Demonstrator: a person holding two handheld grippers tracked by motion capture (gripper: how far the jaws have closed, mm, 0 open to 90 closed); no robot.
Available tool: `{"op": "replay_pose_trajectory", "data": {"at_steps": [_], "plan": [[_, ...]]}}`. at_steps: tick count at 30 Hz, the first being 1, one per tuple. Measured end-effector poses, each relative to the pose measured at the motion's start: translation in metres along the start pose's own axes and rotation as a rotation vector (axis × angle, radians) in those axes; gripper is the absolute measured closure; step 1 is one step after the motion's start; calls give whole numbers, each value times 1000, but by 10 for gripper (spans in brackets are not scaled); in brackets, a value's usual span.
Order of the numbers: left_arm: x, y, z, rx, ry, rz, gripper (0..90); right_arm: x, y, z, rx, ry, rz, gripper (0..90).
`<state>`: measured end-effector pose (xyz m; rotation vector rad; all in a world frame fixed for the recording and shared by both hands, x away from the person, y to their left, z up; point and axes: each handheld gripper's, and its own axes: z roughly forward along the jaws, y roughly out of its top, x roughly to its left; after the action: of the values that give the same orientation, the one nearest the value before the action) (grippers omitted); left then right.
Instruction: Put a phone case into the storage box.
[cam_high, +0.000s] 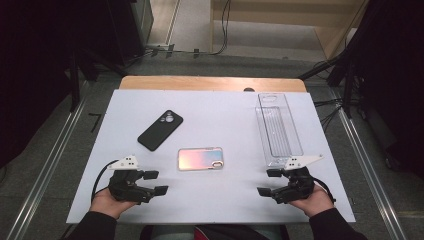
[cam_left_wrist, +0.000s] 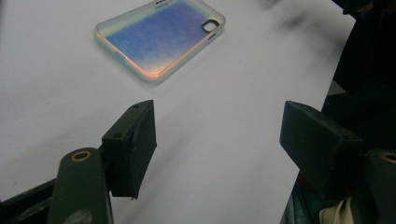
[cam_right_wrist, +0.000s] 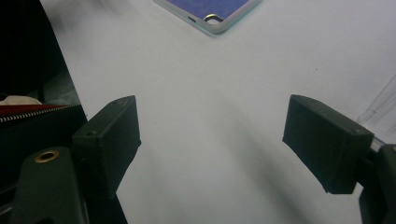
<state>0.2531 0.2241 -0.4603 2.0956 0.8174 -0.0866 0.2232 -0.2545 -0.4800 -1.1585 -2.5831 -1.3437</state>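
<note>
Iridescent case (cam_high: 200, 158): lies flat, untouched, between both grippers.
Left gripper (cam_high: 156, 182): jaws apart, empty.
Right gripper (cam_high: 267, 182): jaws apart, empty.
Progress: seemingly nothing picked up yet.

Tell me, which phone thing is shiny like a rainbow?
The iridescent phone case, lying flat in the middle of the white table. The other one, the black phone case, sits farther back to its left and is plain dark.
</note>
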Motion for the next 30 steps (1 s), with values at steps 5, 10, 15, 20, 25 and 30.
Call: {"op": "replay_pose_trajectory", "data": {"at_steps": [5,10,15,20,25,30], "plan": [[1,1,1,-2,1,-8,278,-2,-2,-1,-7,1,19,169],[-1,4,1,-11,6,0,278,-3,-3,-1,-10,1,25,169],[0,3,0,-12,24,-11,278,-5,-7,-4,-8,4,51,169],[2,2,-1,-25,26,-27,278,-5,-5,-5,-20,-4,43,169],[2,2,1,-20,21,-26,278,-6,-5,-6,-15,-18,48,169],[2,4,2,-18,23,-23,278,-7,-4,-7,-17,-23,48,170]]}}
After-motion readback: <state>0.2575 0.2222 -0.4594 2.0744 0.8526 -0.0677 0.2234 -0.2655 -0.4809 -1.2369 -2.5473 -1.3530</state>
